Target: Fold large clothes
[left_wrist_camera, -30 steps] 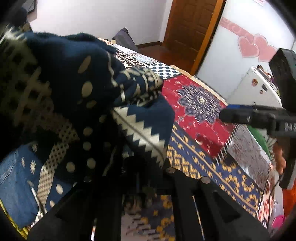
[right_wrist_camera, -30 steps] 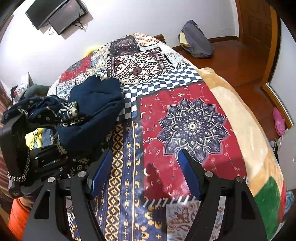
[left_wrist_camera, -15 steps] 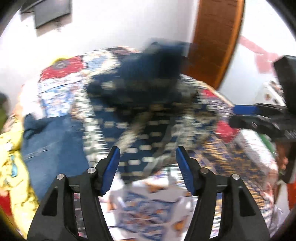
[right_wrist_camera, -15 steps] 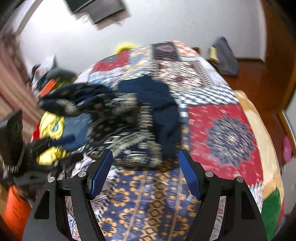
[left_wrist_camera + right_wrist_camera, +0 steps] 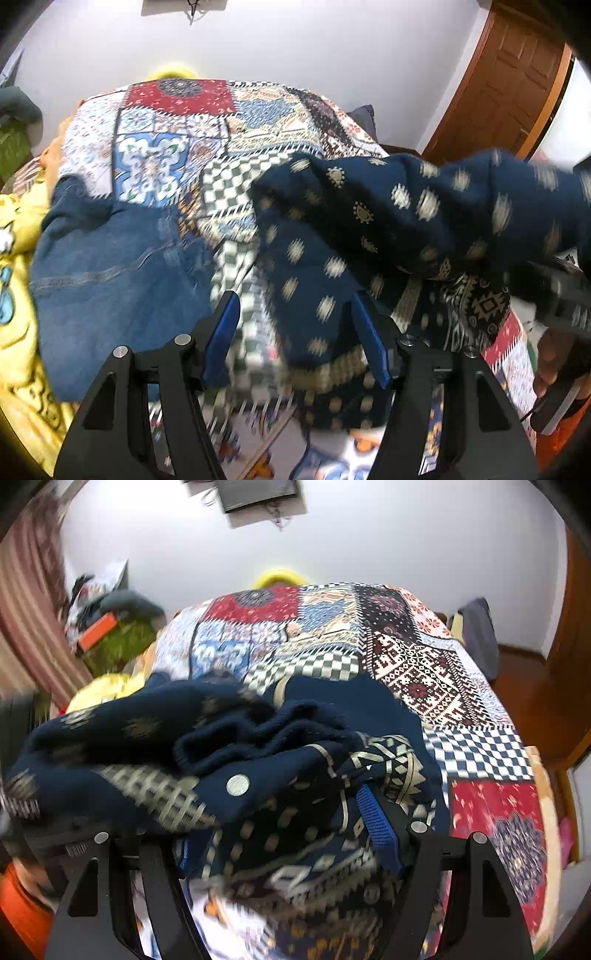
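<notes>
- Inspecting the left tool [image 5: 295, 300] first: a second ago it was clamped on the navy patterned garment [image 5: 369, 229]. It now stands with its jaws spread wide and holds nothing. One fold of the cloth hangs between the fingers and lies against the right-hand one.
- You have let go on the left side, so the garment has passed across towards the right tool [image 5: 273, 823]. A second ago that tool had only bare quilt [image 5: 480, 753] in front of it.
- The right tool's jaws are also wide apart. Cloth is heaped over and between them (the left finger is buried, so contact there cannot be confirmed). I judge that it is carrying the cloth draped, not pinched.
- Location: the garment is at the near end of the bed, part raised and part trailing on the quilt, just beside the jeans [image 5: 110, 266] and yellow clothing [image 5: 14, 229].
- Orientation: in the left view the bunched cloth runs from low centre up to the right edge. In the right view it lies crosswise in front of the fingers. A silver button faces up. There is no clean long axis, and collar and hem cannot be told apart.
- Finding: folding has not begun. In my judgement the garment must first be spread flat.
</notes>
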`<state>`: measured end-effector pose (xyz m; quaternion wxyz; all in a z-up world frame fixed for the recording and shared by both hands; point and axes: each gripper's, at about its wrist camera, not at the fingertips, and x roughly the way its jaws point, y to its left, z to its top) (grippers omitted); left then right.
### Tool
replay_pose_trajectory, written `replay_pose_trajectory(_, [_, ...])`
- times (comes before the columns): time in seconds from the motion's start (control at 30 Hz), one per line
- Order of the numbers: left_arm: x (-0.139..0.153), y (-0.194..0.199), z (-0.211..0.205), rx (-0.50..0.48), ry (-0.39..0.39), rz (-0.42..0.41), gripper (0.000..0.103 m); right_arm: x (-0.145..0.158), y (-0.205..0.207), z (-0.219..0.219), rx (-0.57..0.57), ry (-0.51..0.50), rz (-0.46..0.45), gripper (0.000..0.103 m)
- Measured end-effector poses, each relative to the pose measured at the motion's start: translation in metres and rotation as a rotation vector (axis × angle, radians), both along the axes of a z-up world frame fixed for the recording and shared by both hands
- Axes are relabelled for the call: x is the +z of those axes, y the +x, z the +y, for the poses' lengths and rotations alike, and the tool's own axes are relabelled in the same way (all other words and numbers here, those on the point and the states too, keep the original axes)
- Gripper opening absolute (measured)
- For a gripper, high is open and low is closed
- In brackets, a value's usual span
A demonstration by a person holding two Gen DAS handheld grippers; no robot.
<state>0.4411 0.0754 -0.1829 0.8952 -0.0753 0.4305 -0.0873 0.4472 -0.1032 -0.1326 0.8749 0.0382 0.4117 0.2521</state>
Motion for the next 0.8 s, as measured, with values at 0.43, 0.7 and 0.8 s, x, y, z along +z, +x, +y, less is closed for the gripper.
replay_pose_trajectory(0.43, [0.002, 0.091, -0.020, 0.063, 0.057, -0.041, 0.064, -0.006, 0.049, -0.070, -0.178, 0.079, 0.057, 0.071])
replay_pose_trajectory(0.7, [-0.011, 0.046, -0.042, -0.020, 0.107, -0.016, 0.076, -0.048, 0.020, -0.023, 0.022, -0.090, 0.105, 0.071])
replay_pose_trajectory(0.8, [-0.019, 0.020, -0.048, -0.051, 0.121, 0.006, 0.091, -0.060, -0.001, -0.026, 0.040, -0.149, 0.100, 0.071])
